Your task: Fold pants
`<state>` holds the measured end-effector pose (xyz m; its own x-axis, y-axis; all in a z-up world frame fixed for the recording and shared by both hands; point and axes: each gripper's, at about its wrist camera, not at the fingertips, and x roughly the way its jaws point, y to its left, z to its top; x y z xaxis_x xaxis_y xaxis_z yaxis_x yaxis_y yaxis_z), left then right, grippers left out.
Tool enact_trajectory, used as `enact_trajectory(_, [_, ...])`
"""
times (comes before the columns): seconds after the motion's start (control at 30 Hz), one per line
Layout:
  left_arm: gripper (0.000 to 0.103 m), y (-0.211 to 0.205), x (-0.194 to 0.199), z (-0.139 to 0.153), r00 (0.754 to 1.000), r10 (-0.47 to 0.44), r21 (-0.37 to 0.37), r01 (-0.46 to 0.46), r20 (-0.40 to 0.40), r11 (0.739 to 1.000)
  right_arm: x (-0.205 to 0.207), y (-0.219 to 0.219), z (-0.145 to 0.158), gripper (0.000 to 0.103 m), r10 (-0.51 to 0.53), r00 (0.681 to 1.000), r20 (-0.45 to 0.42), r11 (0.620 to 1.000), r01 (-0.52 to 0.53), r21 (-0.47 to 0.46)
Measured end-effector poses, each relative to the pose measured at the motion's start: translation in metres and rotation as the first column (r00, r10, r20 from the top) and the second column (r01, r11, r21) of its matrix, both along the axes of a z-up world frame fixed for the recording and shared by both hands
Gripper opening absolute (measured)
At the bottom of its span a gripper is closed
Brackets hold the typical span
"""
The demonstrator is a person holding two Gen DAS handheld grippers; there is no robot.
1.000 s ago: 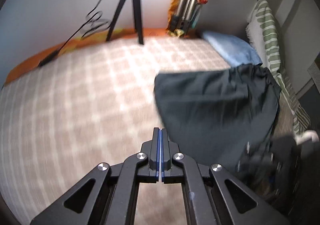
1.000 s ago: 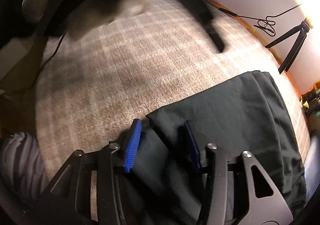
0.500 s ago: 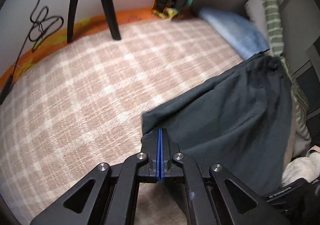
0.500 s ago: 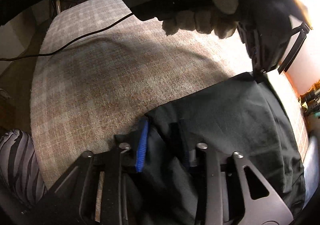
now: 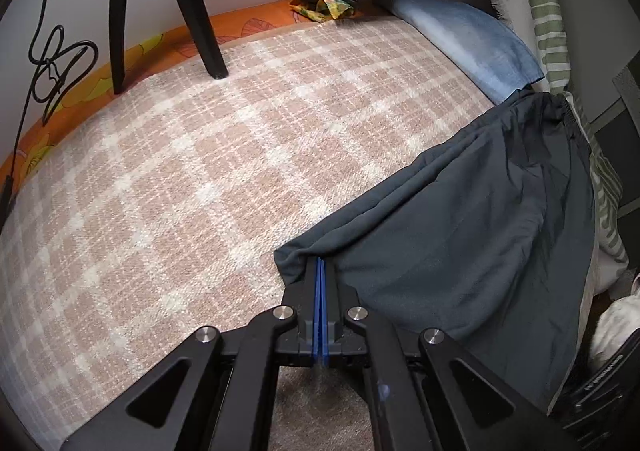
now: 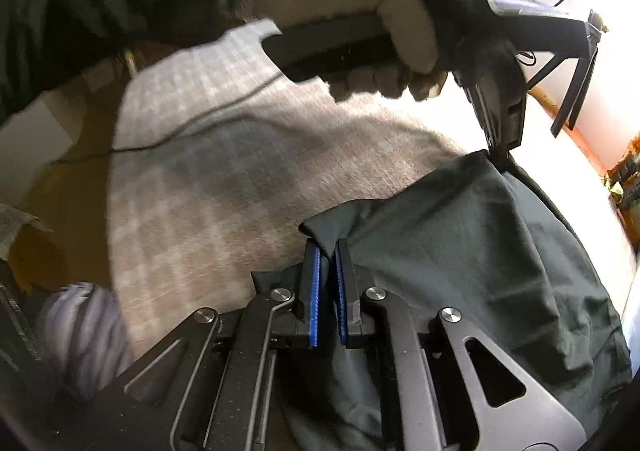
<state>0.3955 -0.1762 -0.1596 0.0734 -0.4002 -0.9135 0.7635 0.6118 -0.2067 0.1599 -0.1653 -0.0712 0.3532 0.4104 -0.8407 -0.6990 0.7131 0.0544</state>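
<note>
Dark pants (image 5: 460,235) stretch lengthwise toward the blue pillow (image 5: 468,39), corners pinched in both closed jaws.

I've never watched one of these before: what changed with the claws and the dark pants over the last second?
The right claw has just been closing and now pinches a fold of the dark pants. The left claw, shut throughout, swung in from over the bare checked blanket to the pants' corner, where cloth bunches around its tips. The tripod and blue pillow stayed put.

Checked blanket (image 5: 192,187), dark pants (image 5: 472,235) on it, tripod foot (image 5: 216,71), blue pillow (image 5: 472,39)
</note>
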Motion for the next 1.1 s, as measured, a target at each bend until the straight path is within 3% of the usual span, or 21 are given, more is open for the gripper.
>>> enact_trajectory(0.13, [0.000, 0.000, 0.005, 0.001, 1.000, 0.018, -0.004, -0.018, 0.002, 1.000, -0.003, -0.010, 0.012, 0.008, 0.009, 1.000, -0.005, 0.999, -0.009, 0.035])
enact_trajectory(0.2, [0.000, 0.000, 0.005, 0.000, 1.000, 0.015, -0.004, -0.015, 0.008, 1.000, -0.010, -0.006, 0.007, 0.006, 0.015, 0.999, -0.053, 0.998, -0.012, 0.064])
enact_trajectory(0.33, [0.000, 0.002, 0.006, 0.001, 1.000, 0.018, -0.017, -0.018, 0.008, 1.000, -0.012, 0.006, -0.019, 0.006, 0.002, 0.998, -0.061, 1.000, -0.003, -0.008])
enact_trajectory(0.47, [0.000, 0.017, 0.002, 0.019, 0.999, 0.034, -0.095, -0.034, 0.007, 0.995, -0.015, 0.010, -0.019, 0.005, 0.013, 0.999, -0.034, 1.000, -0.014, -0.017])
enact_trajectory(0.7, [0.000, 0.032, -0.011, 0.009, 1.000, 0.007, -0.045, -0.008, -0.012, 0.999, -0.016, 0.013, -0.019, 0.005, 0.011, 1.000, -0.016, 0.999, -0.012, -0.039])
enact_trajectory(0.77, [0.000, 0.029, -0.011, -0.001, 1.000, 0.011, 0.007, -0.011, 0.015, 1.000, -0.016, 0.014, -0.019, 0.005, 0.010, 1.000, -0.013, 0.999, -0.010, -0.041])
enact_trajectory(0.93, [0.000, 0.021, -0.003, -0.003, 0.995, 0.048, 0.049, -0.053, 0.092, 0.997, -0.023, 0.016, -0.011, 0.006, 0.022, 1.000, -0.003, 1.000, -0.022, -0.021])
enact_trajectory(1.1, [0.000, 0.022, 0.001, -0.003, 0.995, 0.046, 0.023, -0.048, 0.085, 0.999, -0.018, 0.014, -0.023, 0.005, 0.005, 1.000, -0.001, 0.996, -0.005, -0.084])
